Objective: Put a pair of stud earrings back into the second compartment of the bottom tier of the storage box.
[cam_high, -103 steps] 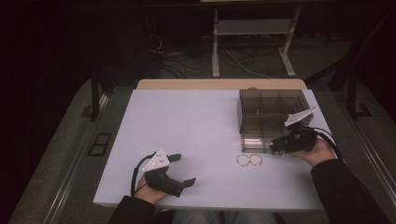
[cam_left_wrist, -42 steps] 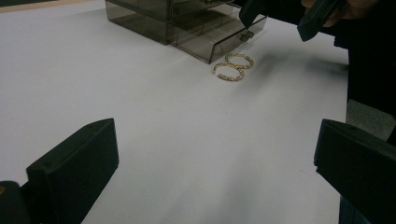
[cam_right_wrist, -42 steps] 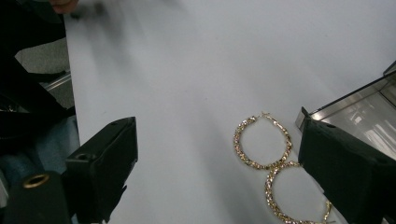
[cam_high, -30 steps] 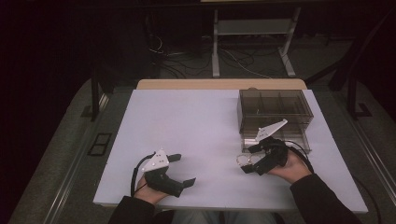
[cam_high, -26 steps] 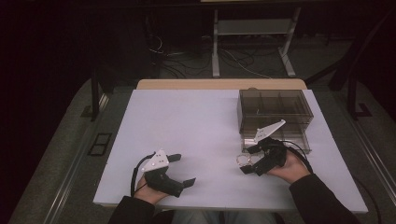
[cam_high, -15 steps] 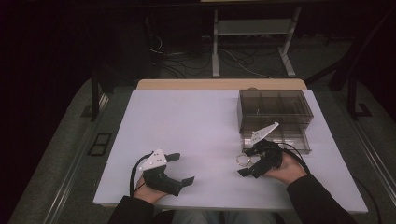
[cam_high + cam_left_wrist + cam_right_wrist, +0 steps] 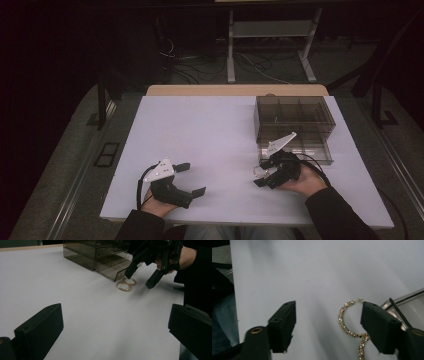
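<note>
Currently, right claw (image 7: 327, 327): jaws spread wide, holding nothing, poised just above the white table (image 7: 312, 270). Two gold hoop earrings (image 7: 348, 325) lie flat on it, touching each other, partly under the claw's right-hand jaw and off centre in the gap. Advice: shift the claw until one hoop's rim sits between both jaws, lower to the surface, then close gently so the thin wire does not skid.

Left claw (image 7: 187, 179): wide, empty, resting well apart.

Beyond the hoops: smoked drawer organiser (image 7: 100, 255), bottom drawer (image 7: 117, 270) pulled out, just beside them.

Right gripper view gives the stone-set rims; left gripper view shows both hoops (image 7: 126, 284) whole; high view places everything.
</note>
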Tool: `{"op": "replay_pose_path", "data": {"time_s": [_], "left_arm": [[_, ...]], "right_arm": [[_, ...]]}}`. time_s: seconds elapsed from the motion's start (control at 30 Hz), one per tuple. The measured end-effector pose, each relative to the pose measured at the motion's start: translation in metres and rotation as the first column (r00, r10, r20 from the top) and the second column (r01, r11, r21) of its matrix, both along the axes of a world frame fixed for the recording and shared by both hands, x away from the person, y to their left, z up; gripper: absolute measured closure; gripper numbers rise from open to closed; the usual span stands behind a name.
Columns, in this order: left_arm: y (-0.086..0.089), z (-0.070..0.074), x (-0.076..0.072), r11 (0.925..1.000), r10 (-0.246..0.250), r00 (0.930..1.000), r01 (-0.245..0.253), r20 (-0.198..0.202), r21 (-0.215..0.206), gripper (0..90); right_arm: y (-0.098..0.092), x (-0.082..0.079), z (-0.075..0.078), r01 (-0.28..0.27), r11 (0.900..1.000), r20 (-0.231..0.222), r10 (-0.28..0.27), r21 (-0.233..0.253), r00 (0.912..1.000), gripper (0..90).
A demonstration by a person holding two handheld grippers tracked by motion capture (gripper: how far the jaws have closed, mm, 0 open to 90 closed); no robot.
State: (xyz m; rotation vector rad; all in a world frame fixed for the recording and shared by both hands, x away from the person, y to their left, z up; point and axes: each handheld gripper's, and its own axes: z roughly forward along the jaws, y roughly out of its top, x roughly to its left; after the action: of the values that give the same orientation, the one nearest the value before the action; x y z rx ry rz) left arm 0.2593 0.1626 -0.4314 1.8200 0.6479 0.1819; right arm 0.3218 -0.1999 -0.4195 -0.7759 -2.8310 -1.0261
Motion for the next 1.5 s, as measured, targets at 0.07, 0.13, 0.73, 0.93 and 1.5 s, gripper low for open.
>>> {"op": "replay_pose_path", "data": {"time_s": [0.07, 0.13, 0.73, 0.93, 1.5], "left_arm": [[0.0, 0.0, 0.0, 1.0, -0.001, 1.0, 0.001, 0.0, 0.001, 0.0], [0.0, 0.0, 0.0, 1.0, 0.0, 1.0, 0.0, -0.002, -0.005, 0.0], [0.001, 0.0, 0.0, 0.9999, 0.001, 1.0, -0.001, -0.004, -0.012, 0.0], [0.001, 0.0, 0.0, 0.9999, 0.002, 1.0, -0.002, -0.004, -0.011, 0.0], [-0.001, 0.0, 0.001, 1.0, -0.005, 1.0, 0.005, -0.006, -0.002, 0.0]], "right_arm": [[0.0, 0.001, -0.001, 0.007, 1.0, 0.001, -0.007, -0.003, 1.0, 37.5], [0.001, 0.002, -0.002, 0.012, 1.0, -0.003, -0.012, -0.004, 0.9999, 43.5], [0.006, 0.008, -0.013, 0.043, 0.997, 0.012, -0.042, -0.071, 0.9991, 68.9], [0.01, 0.005, -0.015, 0.023, 0.993, 0.043, -0.018, -0.117, 0.9989, 76.4], [0.007, 0.011, -0.016, 0.049, 0.995, -0.007, -0.05, -0.088, 0.9987, 85.2]]}}
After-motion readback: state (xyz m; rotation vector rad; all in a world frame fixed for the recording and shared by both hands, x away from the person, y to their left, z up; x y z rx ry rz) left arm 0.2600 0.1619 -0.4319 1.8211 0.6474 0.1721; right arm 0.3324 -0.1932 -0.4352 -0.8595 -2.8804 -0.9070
